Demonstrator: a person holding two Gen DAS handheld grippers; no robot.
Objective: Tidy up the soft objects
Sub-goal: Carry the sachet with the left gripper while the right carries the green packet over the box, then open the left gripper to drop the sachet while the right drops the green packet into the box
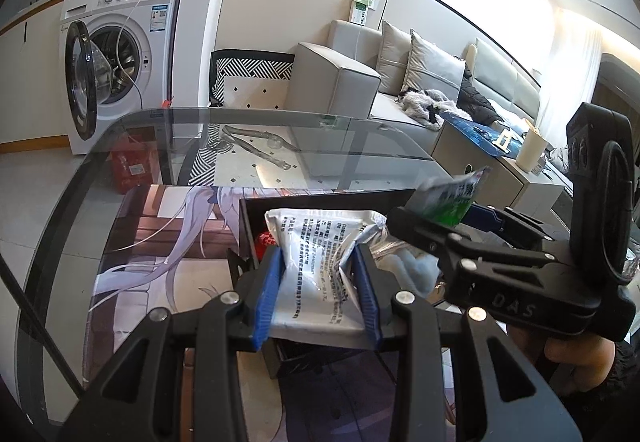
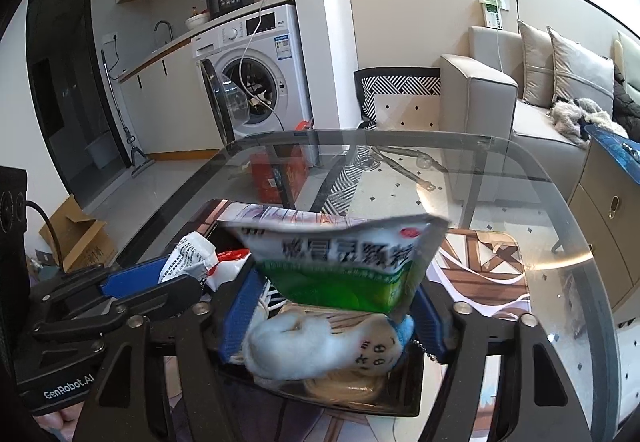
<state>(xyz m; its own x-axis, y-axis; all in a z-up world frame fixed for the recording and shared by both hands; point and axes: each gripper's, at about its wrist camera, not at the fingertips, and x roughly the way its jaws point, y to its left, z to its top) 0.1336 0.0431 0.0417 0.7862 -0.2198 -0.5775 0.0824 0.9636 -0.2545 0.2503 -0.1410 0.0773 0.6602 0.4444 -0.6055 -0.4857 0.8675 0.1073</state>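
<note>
Nearest the lens in the left wrist view, the left gripper [image 1: 318,290] has its blue pads closed against the two sides of a white packet [image 1: 316,262] printed with black text, crinkled along its right edge and lying lengthwise at the centre of the frame over a black tray [image 1: 256,217]. In the right wrist view, the right gripper [image 2: 332,306] pinches the lower part of a green and white sachet [image 2: 340,262], which stands upright and a little motion-blurred at the centre of the frame, its top edge creased. Below it, in the lower centre, a white plush toy [image 2: 316,350] with a blue patch and a small printed face lies in the same tray, touching a red and white wrapper [image 2: 228,262] to the left. The tray sits on an illustrated mat [image 1: 168,242] spread over a glass table [image 1: 100,169], whose curved dark rim sweeps across the middle of both views. Through the glass, a patterned rug shows on the floor. A washing machine [image 1: 116,53] with its door open stands upper left, a grey sofa [image 1: 340,81] with cushions upper right. The two grippers are close together over the tray, while the far half of the tabletop lies bare.
</note>
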